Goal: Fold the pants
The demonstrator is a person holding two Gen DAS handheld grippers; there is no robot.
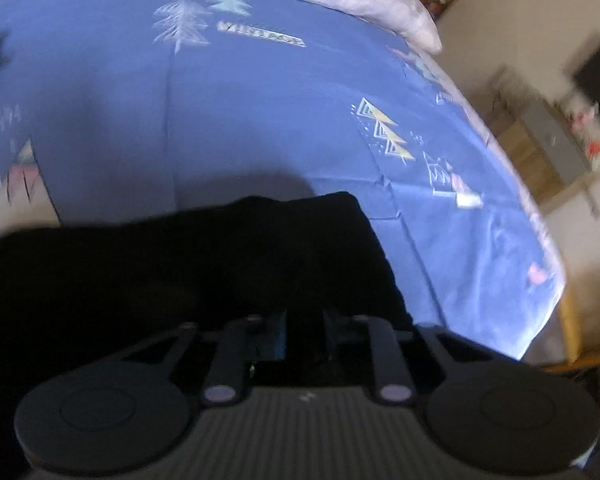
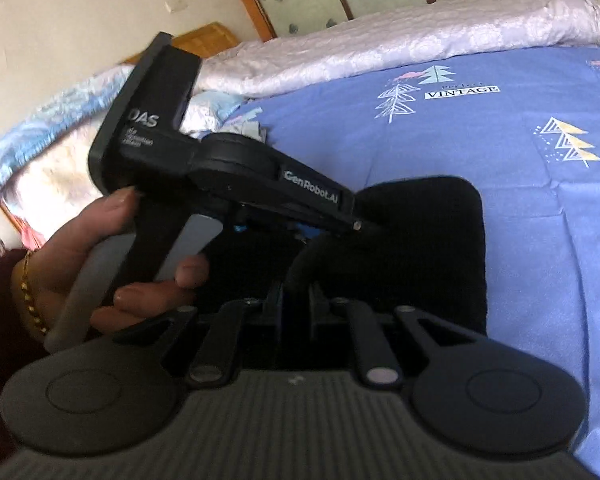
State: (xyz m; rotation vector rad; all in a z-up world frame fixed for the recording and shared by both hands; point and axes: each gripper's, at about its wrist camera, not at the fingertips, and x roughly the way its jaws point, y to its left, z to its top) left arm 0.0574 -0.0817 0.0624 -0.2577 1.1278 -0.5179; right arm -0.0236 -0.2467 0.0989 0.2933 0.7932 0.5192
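Both grippers tilt down over black pants (image 2: 428, 248) on the blue bed sheet (image 2: 480, 152). Left gripper (image 1: 304, 320) and right gripper (image 2: 296, 292): jaws pinched on pants fabric. Only the right view shows the left hand (image 2: 112, 264) wrapped round its handle, bracelet (image 2: 28, 296) on wrist.

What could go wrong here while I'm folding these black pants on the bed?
Both grippers crowd one end of the black pants, with the left gripper right ahead of the right gripper, so they could collide. The dark cloth hides both sets of jaws, so a pinch might catch too few layers and slip.
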